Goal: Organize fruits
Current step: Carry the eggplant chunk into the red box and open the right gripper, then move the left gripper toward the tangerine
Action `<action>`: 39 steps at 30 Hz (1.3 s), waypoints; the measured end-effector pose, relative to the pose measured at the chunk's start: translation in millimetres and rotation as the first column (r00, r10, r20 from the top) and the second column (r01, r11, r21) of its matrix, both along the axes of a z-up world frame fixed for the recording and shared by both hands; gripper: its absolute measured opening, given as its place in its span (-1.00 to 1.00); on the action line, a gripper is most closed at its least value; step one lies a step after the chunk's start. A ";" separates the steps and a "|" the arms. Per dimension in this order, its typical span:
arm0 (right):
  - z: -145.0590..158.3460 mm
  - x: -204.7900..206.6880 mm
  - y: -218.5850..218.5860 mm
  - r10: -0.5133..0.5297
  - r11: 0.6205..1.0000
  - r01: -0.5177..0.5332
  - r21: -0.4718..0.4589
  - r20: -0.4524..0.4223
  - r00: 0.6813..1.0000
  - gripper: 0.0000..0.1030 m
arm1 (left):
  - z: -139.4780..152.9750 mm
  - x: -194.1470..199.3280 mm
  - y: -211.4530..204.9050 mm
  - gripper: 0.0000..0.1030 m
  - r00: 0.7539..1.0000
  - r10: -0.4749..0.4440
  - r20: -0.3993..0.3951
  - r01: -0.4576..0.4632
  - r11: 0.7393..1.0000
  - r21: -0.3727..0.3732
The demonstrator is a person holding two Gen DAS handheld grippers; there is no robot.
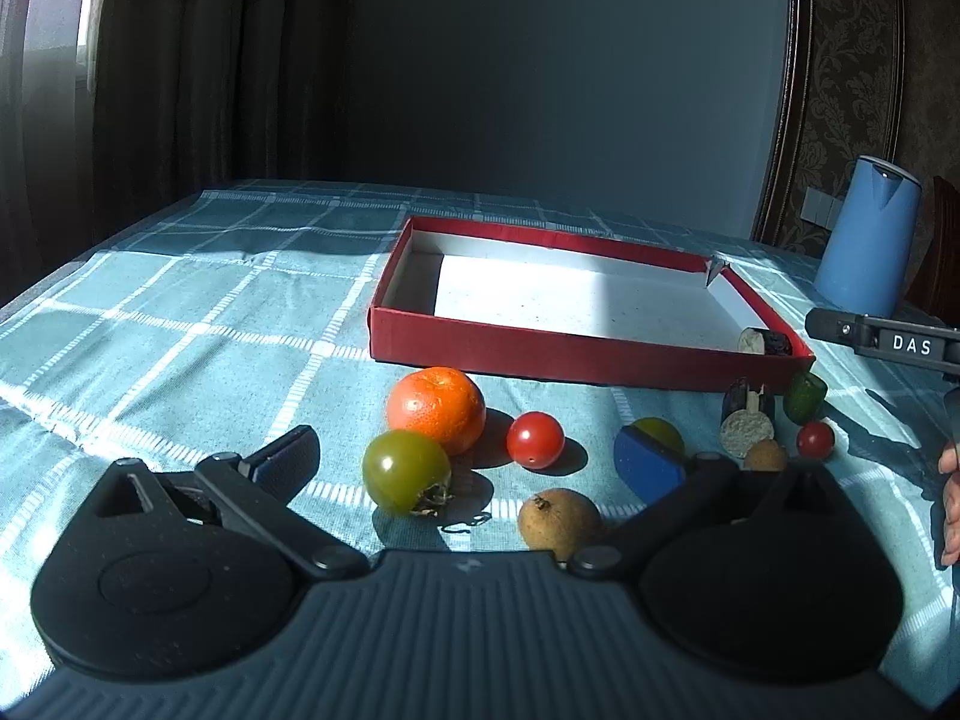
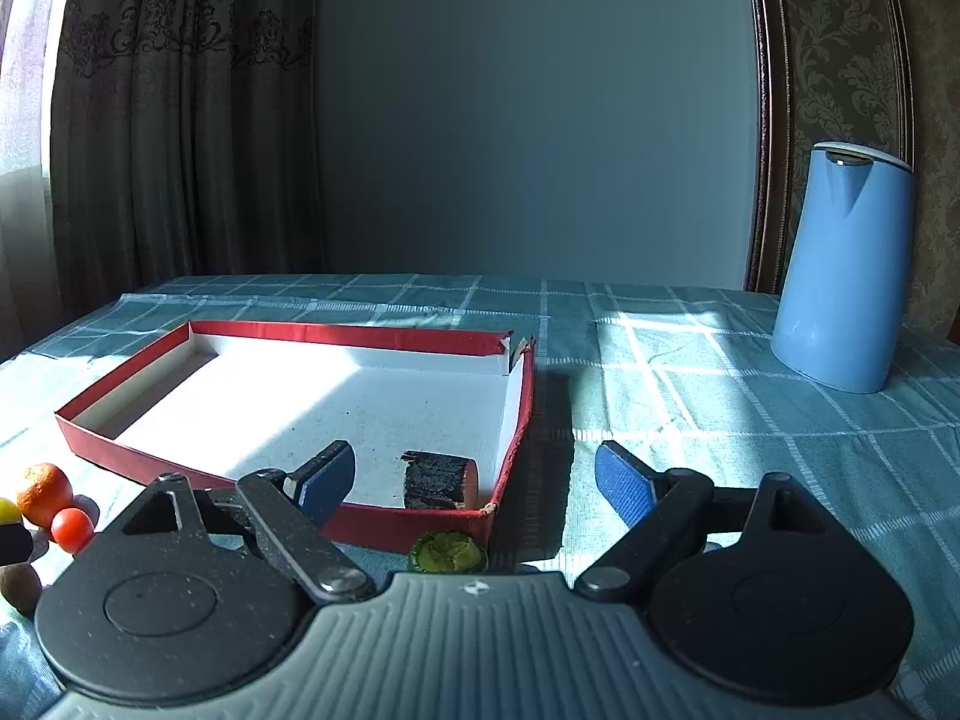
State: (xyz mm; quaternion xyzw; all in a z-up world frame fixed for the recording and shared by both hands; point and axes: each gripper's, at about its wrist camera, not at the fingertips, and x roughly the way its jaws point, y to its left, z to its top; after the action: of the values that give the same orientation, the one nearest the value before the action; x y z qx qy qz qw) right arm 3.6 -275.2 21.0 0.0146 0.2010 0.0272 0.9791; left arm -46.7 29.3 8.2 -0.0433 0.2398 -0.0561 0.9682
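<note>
My left gripper (image 1: 468,462) stands open low over the checked cloth. An orange (image 1: 436,411), a green tomato-like fruit (image 1: 406,471), a red cherry tomato (image 1: 535,440) and a brown fruit (image 1: 558,522) lie between its fingers, untouched. A yellow-green fruit (image 1: 660,433) peeks from behind the right finger. The red box (image 1: 540,354) lies beyond. My right gripper (image 2: 474,486) is open at the box's near right corner (image 2: 498,504). A dark cut chunk (image 2: 440,480) lies inside the box there, free of both pads. A green piece (image 2: 447,552) sits just outside the front wall.
A dark cylinder piece (image 1: 747,420), a small brown fruit (image 1: 765,456) and a second cherry tomato (image 1: 815,439) lie by the box's right corner. A blue jug (image 2: 840,276) stands back right. A hand (image 1: 951,498) shows at the right edge.
</note>
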 end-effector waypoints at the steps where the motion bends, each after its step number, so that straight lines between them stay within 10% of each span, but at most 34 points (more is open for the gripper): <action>1: -0.6 -5.1 -4.5 0.000 1.000 0.000 0.018 0.005 1.000 0.70 | -0.5 -6.3 3.2 1.00 1.000 -0.013 0.015 0.013 1.000 -0.006; 12: -11.5 -36.4 -37.5 -0.053 0.990 0.050 0.130 0.024 0.998 0.70 | 14.8 -28.1 5.9 1.00 0.988 -0.039 0.151 0.021 0.993 0.116; 21: -15.0 -34.2 -39.0 -0.053 0.989 0.052 0.137 0.007 0.999 0.85 | 28.7 57.8 24.3 1.00 0.983 0.005 -0.184 0.001 0.999 0.034; 29: -16.5 -34.0 -43.1 -0.058 0.985 0.057 0.164 0.001 0.998 0.85 | 25.3 83.6 11.4 0.99 0.962 0.014 -0.274 0.006 0.997 0.073; 39: -18.6 -30.9 -47.2 -0.066 0.979 0.069 0.190 -0.022 0.998 0.90 | 15.6 94.2 4.8 0.32 0.954 0.017 -0.300 0.002 0.998 0.065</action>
State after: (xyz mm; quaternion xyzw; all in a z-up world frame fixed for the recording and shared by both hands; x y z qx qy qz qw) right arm -27.3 -322.4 2.5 0.1151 0.2043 0.0132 0.9720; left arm 47.4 34.0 23.8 -0.0211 0.3858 -0.0374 0.9216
